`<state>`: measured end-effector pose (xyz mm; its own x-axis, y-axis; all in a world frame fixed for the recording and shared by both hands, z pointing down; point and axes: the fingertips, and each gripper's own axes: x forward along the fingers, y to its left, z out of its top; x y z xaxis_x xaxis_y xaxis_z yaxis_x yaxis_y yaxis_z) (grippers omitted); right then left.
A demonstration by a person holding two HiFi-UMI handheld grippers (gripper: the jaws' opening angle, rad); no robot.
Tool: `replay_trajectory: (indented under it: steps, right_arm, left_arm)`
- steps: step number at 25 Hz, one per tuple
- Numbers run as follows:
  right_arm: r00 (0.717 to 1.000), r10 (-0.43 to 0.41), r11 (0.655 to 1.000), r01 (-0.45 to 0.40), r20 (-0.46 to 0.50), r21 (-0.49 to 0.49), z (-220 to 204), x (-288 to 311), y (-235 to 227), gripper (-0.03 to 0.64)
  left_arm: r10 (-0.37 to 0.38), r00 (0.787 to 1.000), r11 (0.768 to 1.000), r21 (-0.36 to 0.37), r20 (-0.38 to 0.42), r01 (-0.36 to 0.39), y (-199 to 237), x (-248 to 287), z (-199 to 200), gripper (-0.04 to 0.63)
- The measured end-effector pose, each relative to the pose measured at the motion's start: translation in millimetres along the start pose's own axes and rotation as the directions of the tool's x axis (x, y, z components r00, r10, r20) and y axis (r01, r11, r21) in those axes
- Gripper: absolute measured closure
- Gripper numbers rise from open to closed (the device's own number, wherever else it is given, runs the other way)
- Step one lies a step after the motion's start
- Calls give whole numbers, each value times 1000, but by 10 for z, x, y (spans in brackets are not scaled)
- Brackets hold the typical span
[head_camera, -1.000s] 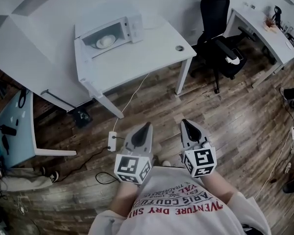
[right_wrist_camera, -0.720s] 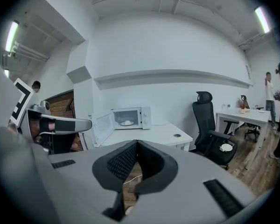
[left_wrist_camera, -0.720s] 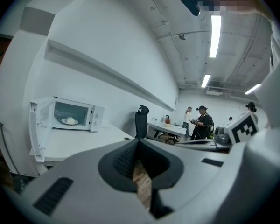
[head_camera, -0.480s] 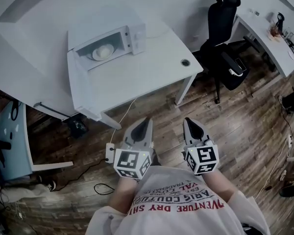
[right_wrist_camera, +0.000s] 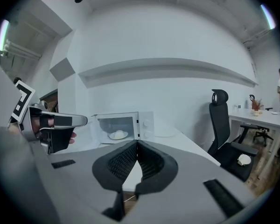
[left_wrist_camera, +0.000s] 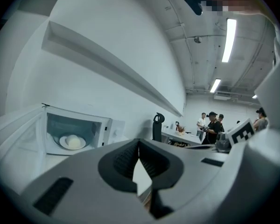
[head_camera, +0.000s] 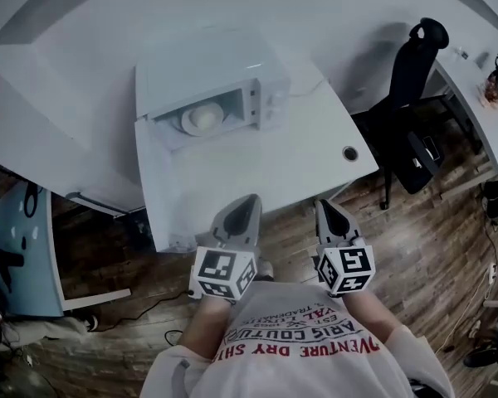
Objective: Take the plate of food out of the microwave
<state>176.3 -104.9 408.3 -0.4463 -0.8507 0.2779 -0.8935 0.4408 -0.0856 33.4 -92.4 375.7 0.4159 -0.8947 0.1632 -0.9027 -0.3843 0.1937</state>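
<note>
A white microwave (head_camera: 212, 85) stands on a white table (head_camera: 274, 168) with its door (head_camera: 153, 181) swung open to the left. Inside it sits a white plate of pale food (head_camera: 201, 119), which also shows in the left gripper view (left_wrist_camera: 71, 142) and the right gripper view (right_wrist_camera: 118, 135). My left gripper (head_camera: 251, 199) and right gripper (head_camera: 319, 204) are side by side at the table's near edge, well short of the microwave. Both are shut with nothing between the jaws, as seen at the left gripper (left_wrist_camera: 139, 146) and the right gripper (right_wrist_camera: 137, 146).
A black office chair (head_camera: 411, 65) stands to the right of the table, with a second white desk (head_camera: 473, 114) beyond it. A blue table (head_camera: 17, 247) is at the left. The tabletop has a cable hole (head_camera: 350, 152). Several people (left_wrist_camera: 212, 125) stand far off.
Both grippers have travelled forward together to the table with the microwave, from over the wooden floor to its near edge. The microwave and plate look larger. The jaws stayed shut.
</note>
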Motion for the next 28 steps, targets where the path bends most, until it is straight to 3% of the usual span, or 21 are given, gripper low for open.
replay_trajectory:
  steps: [8, 16, 22, 28]
  right_arm:
    - [998, 65, 998, -65, -5, -14, 312, 807, 238, 606]
    - [977, 210, 975, -211, -31, -66, 428, 1493, 459, 606]
    - [938, 343, 930, -347, -57, -122, 577, 2033, 498, 606]
    - [882, 467, 867, -472, -72, -160, 773, 2529, 463, 606]
  left_arm:
    - [69, 998, 997, -40, 13, -69, 706, 306, 181, 588]
    - [189, 982, 978, -86, 1, -188, 1177, 519, 139, 588]
    - [334, 943, 936, -119, -4, -332, 1505, 738, 184, 588]
    - [474, 881, 870, -151, -9, -470, 1716, 970, 220, 588]
